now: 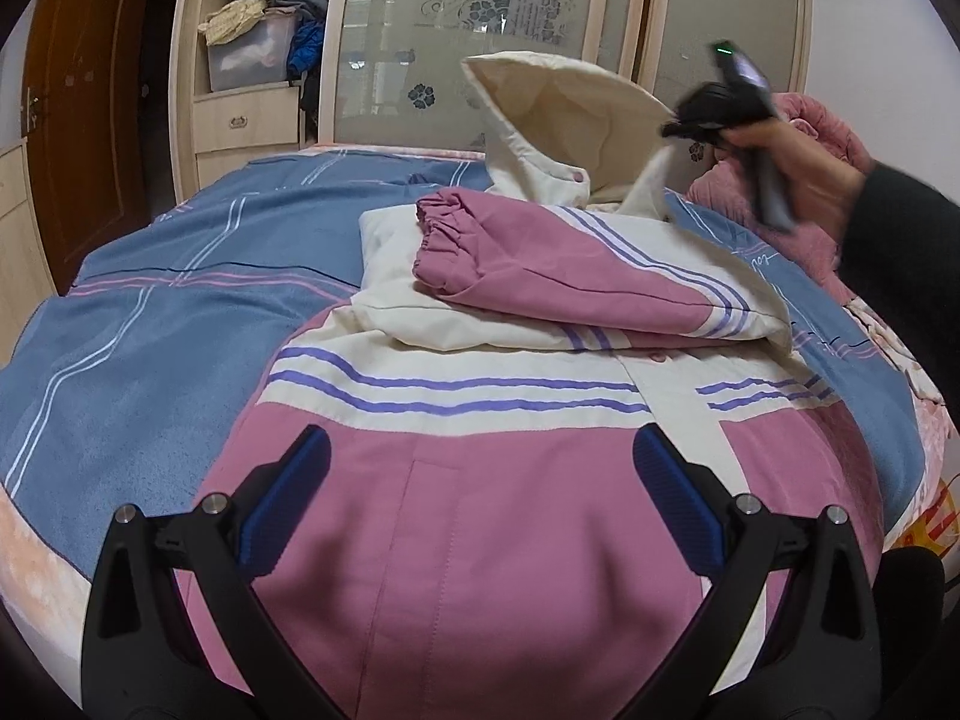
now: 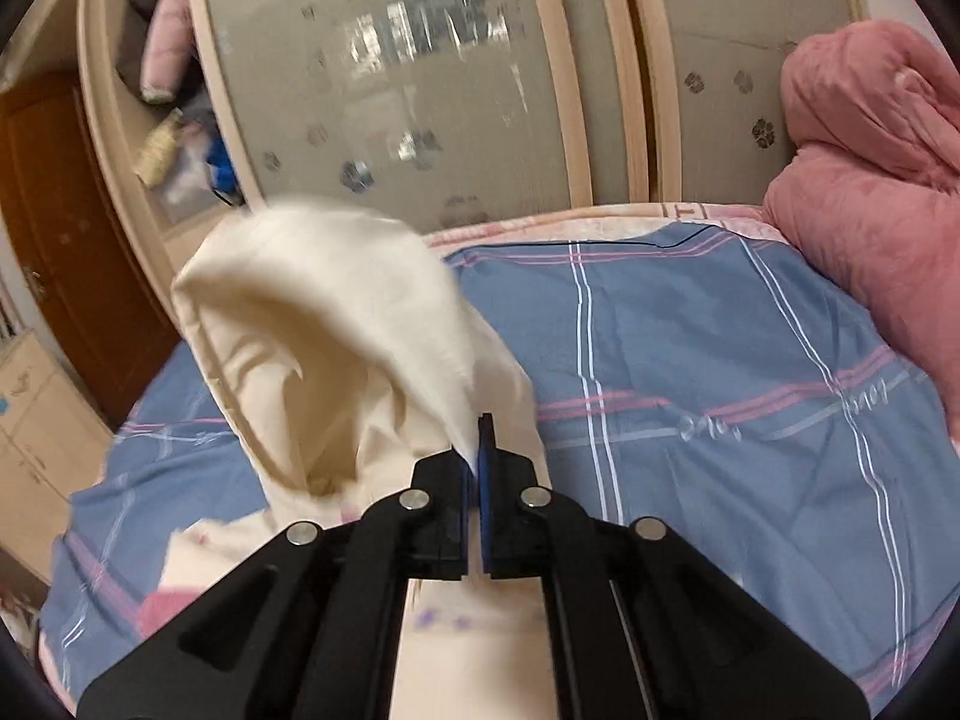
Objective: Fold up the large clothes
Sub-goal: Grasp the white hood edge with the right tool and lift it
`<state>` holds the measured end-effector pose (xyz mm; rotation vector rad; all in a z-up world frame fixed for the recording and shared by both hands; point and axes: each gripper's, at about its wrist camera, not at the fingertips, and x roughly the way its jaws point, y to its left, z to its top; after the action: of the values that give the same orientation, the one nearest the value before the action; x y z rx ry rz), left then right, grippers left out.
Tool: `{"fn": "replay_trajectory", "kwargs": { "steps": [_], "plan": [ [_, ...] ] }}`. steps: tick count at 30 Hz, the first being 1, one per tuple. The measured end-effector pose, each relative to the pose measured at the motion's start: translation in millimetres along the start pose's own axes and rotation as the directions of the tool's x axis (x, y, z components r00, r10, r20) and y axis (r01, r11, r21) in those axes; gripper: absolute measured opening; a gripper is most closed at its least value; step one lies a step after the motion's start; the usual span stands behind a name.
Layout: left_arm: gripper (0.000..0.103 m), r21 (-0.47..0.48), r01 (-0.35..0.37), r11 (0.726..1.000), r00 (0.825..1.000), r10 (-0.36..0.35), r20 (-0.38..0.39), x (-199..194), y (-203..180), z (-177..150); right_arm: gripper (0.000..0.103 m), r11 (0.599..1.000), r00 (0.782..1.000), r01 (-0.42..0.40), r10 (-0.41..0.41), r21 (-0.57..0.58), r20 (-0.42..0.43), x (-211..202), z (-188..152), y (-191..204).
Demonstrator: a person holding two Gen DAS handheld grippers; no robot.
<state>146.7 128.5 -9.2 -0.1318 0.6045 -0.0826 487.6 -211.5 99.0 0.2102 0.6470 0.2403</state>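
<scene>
Two blue-padded fingers (image 1: 282, 498) of the left claw (image 1: 480, 498) stand wide apart at the bottom of the left wrist view, hovering over the pink lower panel of one large jacket (image 1: 456, 510), with nothing between them. That jacket, the only garment being folded, lies spread on the bed (image 1: 150, 312), covering its near middle; it is pink and cream with paired purple stripes across the chest. One sleeve (image 1: 540, 264) is folded across the body, its gathered pink cuff pointing left. One cream hood (image 1: 558, 114) rises off the bed at the far end of the jacket, lifted by the right claw (image 2: 478, 450), whose two blue pads are pressed together on a pinch of the hood's cream edge in the right wrist view. A hand (image 1: 798, 168) in a dark sleeve holds that tool at the right of the left wrist view, a small green light showing on its top. The bed wears one blue sheet crossed by white and pink lines; some small script is printed on it near the right side, too blurred to read. One bundled pink quilt (image 2: 870, 192) sits at the far right corner of the bed. Behind stands a wardrobe (image 1: 480, 18) with two frosted doors bearing flower patterns, and an open shelf section holding one clear storage box (image 1: 252, 54) amid piled clothes. One brown door (image 1: 78, 90) is at the far left.
</scene>
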Motion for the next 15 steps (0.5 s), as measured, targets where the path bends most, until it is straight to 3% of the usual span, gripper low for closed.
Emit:
{"fn": "replay_trajectory", "kwargs": {
  "steps": [7,11,15],
  "plan": [
    [0.101,0.016,0.003,1.000,1.000,-0.002,-0.013,2,-7,-5,0.002,0.991,1.000,0.013,-0.010,0.134,-0.029,-17,-90,-56],
    [0.101,0.020,0.012,1.000,1.000,-0.011,-0.014,2,-9,-8,0.002,0.993,0.999,0.020,-0.016,0.121,-0.034,-6,-126,-67],
    [0.101,-0.018,0.110,0.994,0.994,-0.111,-0.009,-2,-9,-9,0.002,0.985,1.000,-0.011,0.016,0.174,-0.027,2,-145,-75]
  ]
}}
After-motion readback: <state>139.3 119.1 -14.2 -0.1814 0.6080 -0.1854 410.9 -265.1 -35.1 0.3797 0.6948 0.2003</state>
